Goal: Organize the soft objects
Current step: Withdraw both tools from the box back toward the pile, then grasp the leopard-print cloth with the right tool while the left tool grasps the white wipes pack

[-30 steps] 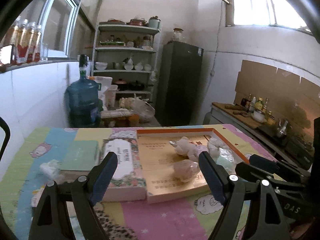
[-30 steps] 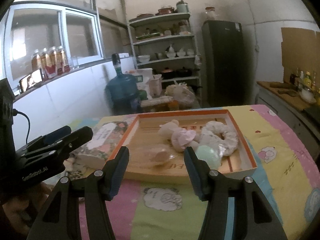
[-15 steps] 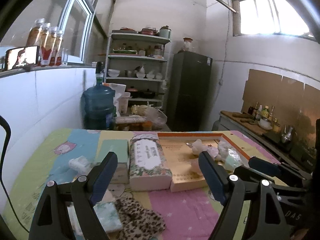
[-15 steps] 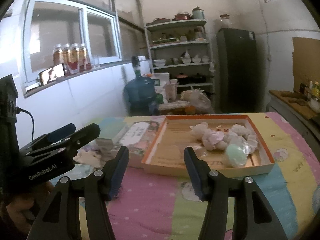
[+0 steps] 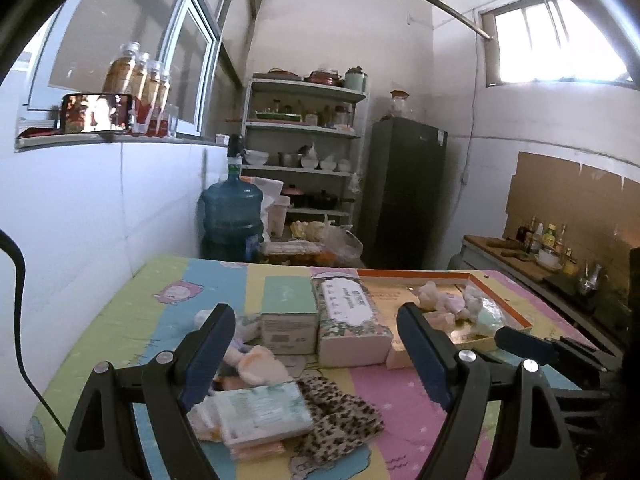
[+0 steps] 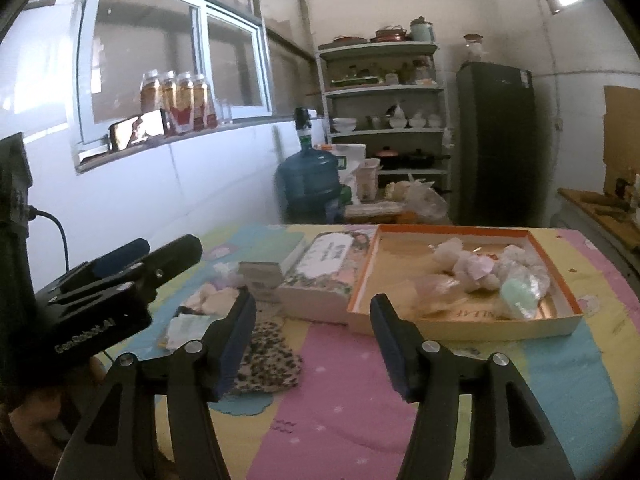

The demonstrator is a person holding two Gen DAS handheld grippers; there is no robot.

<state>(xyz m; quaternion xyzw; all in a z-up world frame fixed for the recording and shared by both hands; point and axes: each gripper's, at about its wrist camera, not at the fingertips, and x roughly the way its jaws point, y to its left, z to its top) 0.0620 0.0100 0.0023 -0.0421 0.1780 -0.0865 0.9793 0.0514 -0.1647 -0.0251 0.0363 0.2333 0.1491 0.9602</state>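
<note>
We see white walls (image 5: 340, 32); sliding window (image 6: 176, 64) on left, its sill (image 6: 192, 136) lined with amber bottles (image 6: 178, 98) and propped phone (image 6: 138, 130). Small high window (image 5: 556, 48) on right — daylight pours through. At back: white shelving unit (image 5: 304, 148) with bowls, pots, jars; dark fridge (image 5: 404, 192) beside it; blue water jug (image 5: 232, 216) on floor. Right side — counter (image 5: 516, 256) with condiment bottles, cardboard sheets (image 5: 568, 196) on wall. Bench (image 6: 360, 408) under pastel cartoon cloth.

Pale bagged soft toys (image 6: 476, 272) heaped inside orange-rimmed tray (image 6: 464, 232); leopard-print cloth (image 6: 266, 356) flat on mat.
</note>
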